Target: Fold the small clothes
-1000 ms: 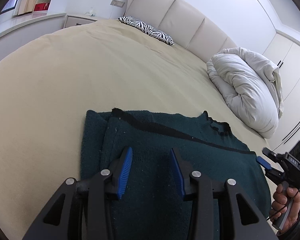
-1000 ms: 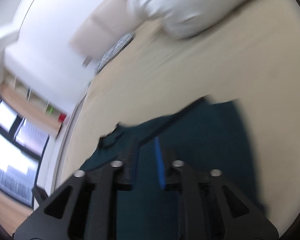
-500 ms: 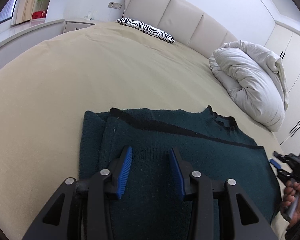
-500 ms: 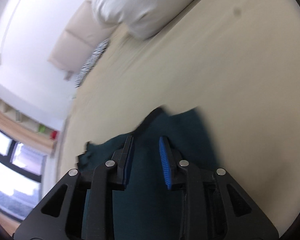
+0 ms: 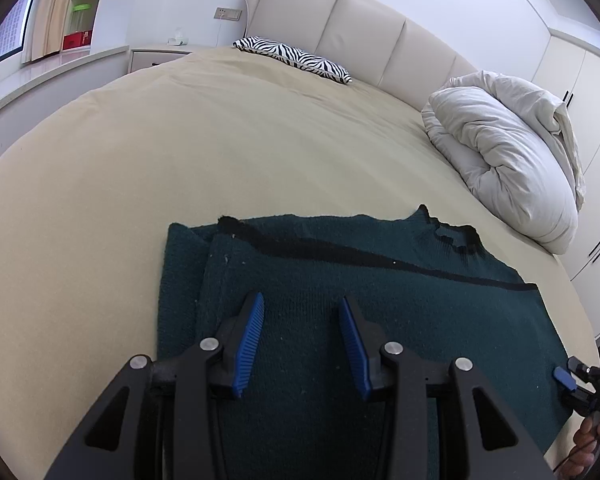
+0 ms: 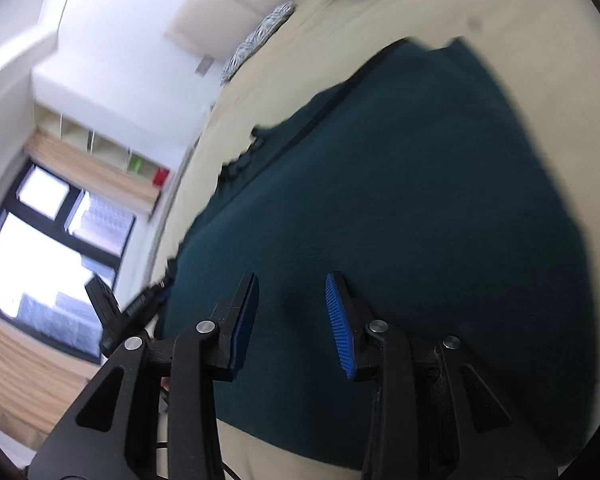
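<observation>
The right gripper [image 6: 290,322] has swung in over the dark green sweater [image 5: 380,320] since a second ago: then it looked across the bed from further off with only a strip of the knit in view, and now the sweater fills most of its camera, with the near hem just below its fingers. Its jaws are opening a little, part-way apart, with nothing between them. In the left wrist view the same gripper has slid down to the lower right edge of the picture, beside the sweater's right corner, a person's hand [image 5: 592,436] wrapped round its handle. The left gripper [image 5: 302,340] has stayed put over the left half of the sweater, jaws moderately apart and empty, hovering above the knit without pinching it. This looks like both grippers lining up on the near edge for the next fold; no edge is taken yet. The sweater lies flat on a beige bedspread [image 5: 180,152], its left side already turned in so a doubled layer shows there, the black-trimmed collar [image 5: 456,240] at the far edge. Beyond it a zebra-striped pillow [image 5: 292,58] rests against a padded cream headboard [image 5: 360,28], a bundled white duvet [image 5: 504,152] sits at the right, white wardrobe doors [image 5: 580,92] stand behind it, and a window [image 6: 56,236] and shelves line the left wall.
</observation>
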### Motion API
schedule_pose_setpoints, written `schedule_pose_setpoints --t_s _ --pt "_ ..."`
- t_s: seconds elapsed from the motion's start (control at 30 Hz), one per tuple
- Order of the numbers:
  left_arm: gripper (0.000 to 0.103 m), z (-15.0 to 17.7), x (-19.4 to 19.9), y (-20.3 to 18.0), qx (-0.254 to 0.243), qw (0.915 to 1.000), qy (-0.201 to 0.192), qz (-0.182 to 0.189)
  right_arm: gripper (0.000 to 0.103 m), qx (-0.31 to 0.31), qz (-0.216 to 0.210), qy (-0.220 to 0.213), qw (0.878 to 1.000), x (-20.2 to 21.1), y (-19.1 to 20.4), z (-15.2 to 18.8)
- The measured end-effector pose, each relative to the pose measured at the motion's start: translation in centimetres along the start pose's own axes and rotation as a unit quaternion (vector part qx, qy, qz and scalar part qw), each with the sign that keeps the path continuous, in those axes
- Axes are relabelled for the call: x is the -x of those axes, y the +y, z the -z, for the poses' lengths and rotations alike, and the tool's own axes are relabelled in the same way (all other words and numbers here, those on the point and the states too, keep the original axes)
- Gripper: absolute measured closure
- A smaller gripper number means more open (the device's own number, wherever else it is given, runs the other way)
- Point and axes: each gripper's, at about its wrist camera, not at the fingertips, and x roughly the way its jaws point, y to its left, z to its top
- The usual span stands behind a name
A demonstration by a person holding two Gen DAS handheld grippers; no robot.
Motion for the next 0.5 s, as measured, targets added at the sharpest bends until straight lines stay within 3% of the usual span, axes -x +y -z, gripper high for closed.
schedule_pose_setpoints --t_s 0.17,0.27,0.33,0.5 --pt "0.060 -0.3 0.9 -0.1 0.011 0.9999 0.013 -0.003 0.066 -0.028 0.070 -0.069 0.995 6.7 -3.2 -1.5" --pt "0.047 0.1 3.2 -1.1 0.014 0.9996 0.007 -0.023 0.048 -0.024 0.112 -0.104 0.988 10.6 -4.4 -2.0" --pt "0.044 0.6 5.0 -2.9 0.006 0.9999 -0.008 -0.005 0.044 -0.026 0.108 -0.107 0.988 12.3 -5.3 -2.2" --pt "0.038 2.0 6.9 -8.8 -0.052 0.9976 -0.002 0.045 0.042 -0.036 0.079 -0.078 0.993 10.0 -5.1 -2.1"
